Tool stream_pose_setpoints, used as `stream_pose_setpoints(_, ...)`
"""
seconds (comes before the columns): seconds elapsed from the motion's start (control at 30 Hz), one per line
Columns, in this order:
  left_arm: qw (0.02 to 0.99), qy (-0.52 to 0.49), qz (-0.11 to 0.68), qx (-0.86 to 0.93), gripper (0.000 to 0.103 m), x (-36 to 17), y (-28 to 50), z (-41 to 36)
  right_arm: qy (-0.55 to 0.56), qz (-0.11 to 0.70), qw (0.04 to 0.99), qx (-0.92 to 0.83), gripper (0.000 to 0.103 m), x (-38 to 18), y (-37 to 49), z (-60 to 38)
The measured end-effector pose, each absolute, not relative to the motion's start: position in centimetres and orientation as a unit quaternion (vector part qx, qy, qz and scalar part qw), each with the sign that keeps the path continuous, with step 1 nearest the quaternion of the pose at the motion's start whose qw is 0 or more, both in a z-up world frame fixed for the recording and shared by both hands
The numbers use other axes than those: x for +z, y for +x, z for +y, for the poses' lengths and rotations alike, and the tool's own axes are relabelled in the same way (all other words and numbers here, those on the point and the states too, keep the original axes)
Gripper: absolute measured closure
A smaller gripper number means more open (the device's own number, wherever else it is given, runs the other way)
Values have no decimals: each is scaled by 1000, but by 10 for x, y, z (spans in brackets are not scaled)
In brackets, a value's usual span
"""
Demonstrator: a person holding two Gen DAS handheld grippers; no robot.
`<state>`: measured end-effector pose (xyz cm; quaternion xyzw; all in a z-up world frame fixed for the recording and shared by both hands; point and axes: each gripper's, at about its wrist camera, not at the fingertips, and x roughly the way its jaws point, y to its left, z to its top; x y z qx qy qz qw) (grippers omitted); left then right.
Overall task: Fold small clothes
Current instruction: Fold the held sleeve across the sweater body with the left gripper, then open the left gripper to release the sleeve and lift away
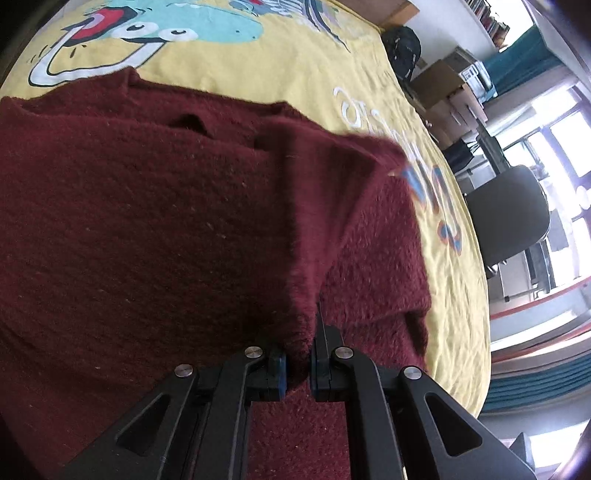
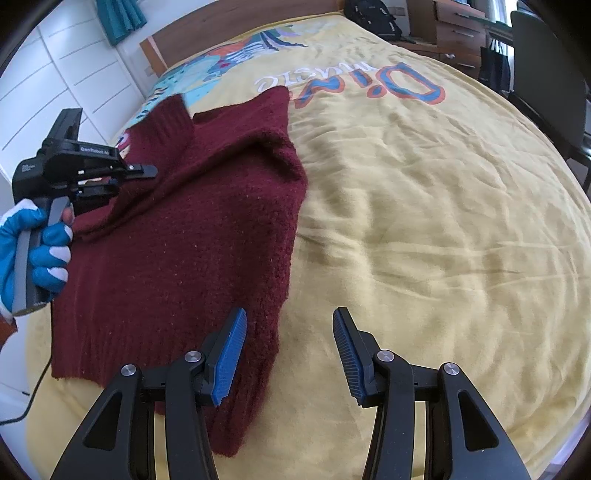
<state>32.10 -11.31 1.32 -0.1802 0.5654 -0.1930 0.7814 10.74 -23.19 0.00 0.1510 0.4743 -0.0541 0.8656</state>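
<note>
A dark red knitted sweater point(image 1: 147, 206) lies on a yellow printed bedspread point(image 1: 280, 70). My left gripper point(image 1: 297, 363) is shut on a sleeve of the sweater point(image 1: 314, 206) and holds it lifted over the body. In the right wrist view the sweater point(image 2: 207, 221) lies left of centre, and the left gripper point(image 2: 110, 181) grips its fabric at the far left, held by a blue-gloved hand. My right gripper point(image 2: 288, 354) is open and empty, just above the bedspread point(image 2: 424, 221), its left finger over the sweater's lower right edge.
A dark chair point(image 1: 509, 214) and cardboard boxes point(image 1: 443, 88) stand past the bed's right side. A black backpack point(image 2: 373, 18) and wooden drawers point(image 2: 458, 26) are beyond the bed's far end. White cupboards point(image 2: 55, 85) are at the left.
</note>
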Motion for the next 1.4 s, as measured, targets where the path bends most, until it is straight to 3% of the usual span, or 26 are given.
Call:
stream_pose_setpoints(0.13,777,-167,572,-203,92,12,318,-121,153,472,866,-55,52,0,105,-232)
stream_pose_setpoints(0.3,773,-144,573,-233,75,21,310,-134,156,470,867,-54,52,1,104,-234)
stream_pose_setpoints(0.47,788,-116,551,-248,71,38,302,-133,157,464,870,-54,52,6,104,-234)
stream_pose_setpoints(0.87,816,-4,559,-149,70,-11,306,-128,159,451,876,-58,52,14,106,-235)
stream_pose_setpoints(1.07,821,-8,537,-195,70,7,296,-136,156,451,877,-59,52,16,103,-234)
stream_pose_setpoints(1.4,834,-10,548,-60,68,-7,320,-59,154,448,878,-72,52,23,89,-236)
